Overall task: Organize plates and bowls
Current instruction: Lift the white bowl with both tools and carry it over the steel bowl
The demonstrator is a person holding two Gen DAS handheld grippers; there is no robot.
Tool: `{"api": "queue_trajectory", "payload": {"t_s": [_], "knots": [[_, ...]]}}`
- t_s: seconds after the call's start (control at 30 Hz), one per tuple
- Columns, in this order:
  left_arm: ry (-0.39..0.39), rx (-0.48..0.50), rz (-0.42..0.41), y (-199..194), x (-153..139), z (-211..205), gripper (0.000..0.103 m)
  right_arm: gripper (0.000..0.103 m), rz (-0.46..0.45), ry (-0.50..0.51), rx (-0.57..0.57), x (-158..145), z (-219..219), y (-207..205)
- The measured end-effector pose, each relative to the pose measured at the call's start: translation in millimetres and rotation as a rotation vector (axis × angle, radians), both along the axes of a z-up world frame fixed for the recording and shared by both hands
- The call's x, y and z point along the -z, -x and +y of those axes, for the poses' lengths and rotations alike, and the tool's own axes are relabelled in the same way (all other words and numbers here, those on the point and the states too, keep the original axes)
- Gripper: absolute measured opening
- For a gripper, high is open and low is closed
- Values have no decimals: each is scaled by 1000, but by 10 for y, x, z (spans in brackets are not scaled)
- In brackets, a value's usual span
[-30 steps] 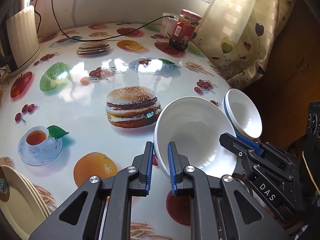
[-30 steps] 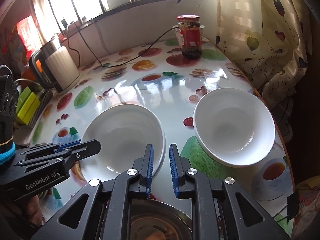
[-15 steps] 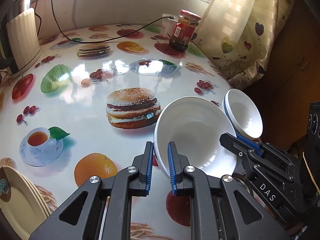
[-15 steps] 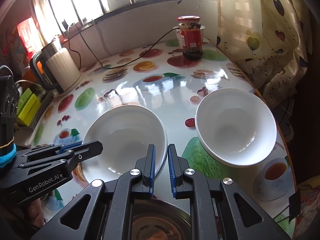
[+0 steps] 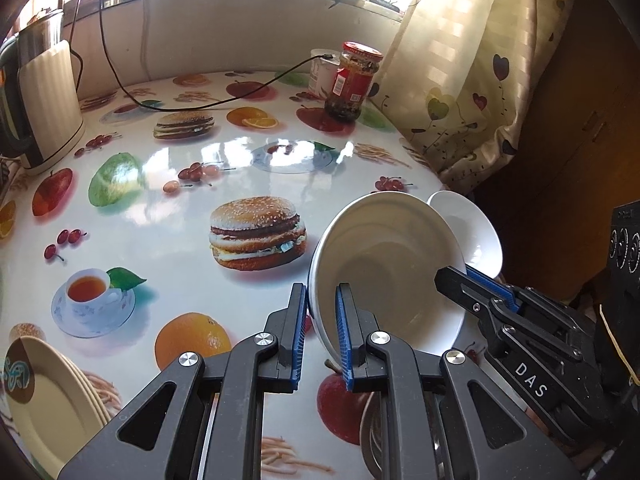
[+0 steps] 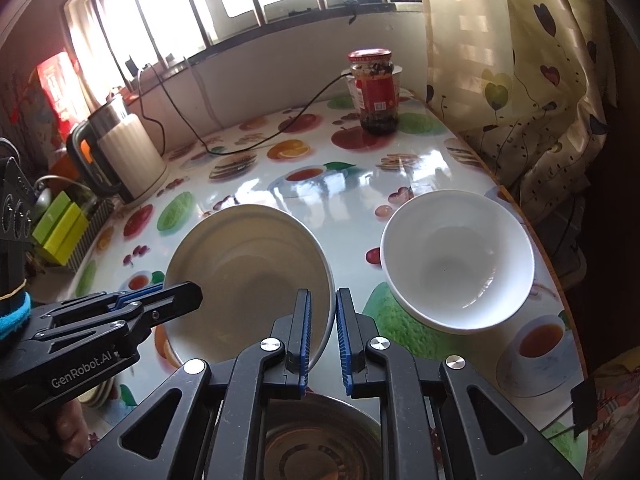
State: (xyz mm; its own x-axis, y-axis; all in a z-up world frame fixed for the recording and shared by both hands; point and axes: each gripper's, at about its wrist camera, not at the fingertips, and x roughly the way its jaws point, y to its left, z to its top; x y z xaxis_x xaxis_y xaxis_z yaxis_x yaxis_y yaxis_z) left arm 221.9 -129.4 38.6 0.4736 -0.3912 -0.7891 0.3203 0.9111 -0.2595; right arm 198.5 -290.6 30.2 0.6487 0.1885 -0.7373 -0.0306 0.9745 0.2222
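Left gripper [image 5: 322, 332] at bottom center of the left wrist view, blue-padded fingers clamped on the near rim of a large white bowl [image 5: 392, 264]. Bowl tilted, lifted off the table, open side facing the camera, center-right of frame. Right gripper [image 6: 322, 332] at bottom center of the right wrist view, fingers pinching the right rim of the same large white bowl [image 6: 248, 276], which sits center-left in that frame. So both tools grip 1 bowl from opposite sides. In the left view the right gripper [image 5: 460, 276] enters from lower right and its tip meets the bowl's far rim; in the right view the left gripper [image 6: 184, 298] enters from lower left, over the bowl's left rim.

A smaller white bowl [image 6: 456, 260] rests upright on the table at right of the right wrist view, apart from the held bowl, near the table edge. In the left view it shows just behind the held bowl [image 5: 472, 232].

A metal bowl [image 6: 320, 440] sits under the right gripper at bottom center. Stack of cream plates [image 5: 52, 396] at lower left of the left view. Table [image 5: 168, 216] has a glossy food-print cover. Red-lidded jar [image 6: 375, 92] upper center near the curtain [image 6: 520, 60]. Kettle [image 6: 124, 156] at left.
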Motion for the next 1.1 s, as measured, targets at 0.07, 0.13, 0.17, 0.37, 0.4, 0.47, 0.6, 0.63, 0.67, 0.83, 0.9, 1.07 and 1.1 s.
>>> {"api": "queue_trajectory", "payload": {"t_s": [0.07,0.13,0.17,0.37,0.4,0.47,0.6,0.63,0.67,0.83,0.9,1.07,1.1], "knots": [[3,1,-4,24,-26,-2,15,13,-5,2,1,-37,2,32],[6,6,-14,67,-61,-3,15,13,-17,2,3,-88,0,84],[9,6,-15,88,-77,-2,15,13,-20,3,4,-108,0,97],[25,21,-32,226,-162,-10,15,13,-49,5,14,-225,-25,271],[28,23,-34,262,-179,-11,15,13,-53,7,17,-242,-31,305],[33,29,-36,310,-195,-17,15,13,-61,11,20,-277,-33,378],[44,43,-41,426,-220,-33,15,13,-72,11,36,-325,-56,521],[45,47,-42,457,-223,-40,15,13,-76,4,42,-339,-68,564],[45,50,-40,479,-219,-44,15,13,-79,1,46,-350,-71,598],[53,74,-33,627,-195,-71,15,13,-89,3,61,-391,-104,790],[55,81,-26,668,-181,-77,15,13,-88,2,71,-387,-127,855],[54,96,-12,768,-129,-120,15,13,-77,-4,86,-327,-169,999],[51,100,-3,787,-109,-133,15,13,-75,-5,89,-311,-176,1023]]}}
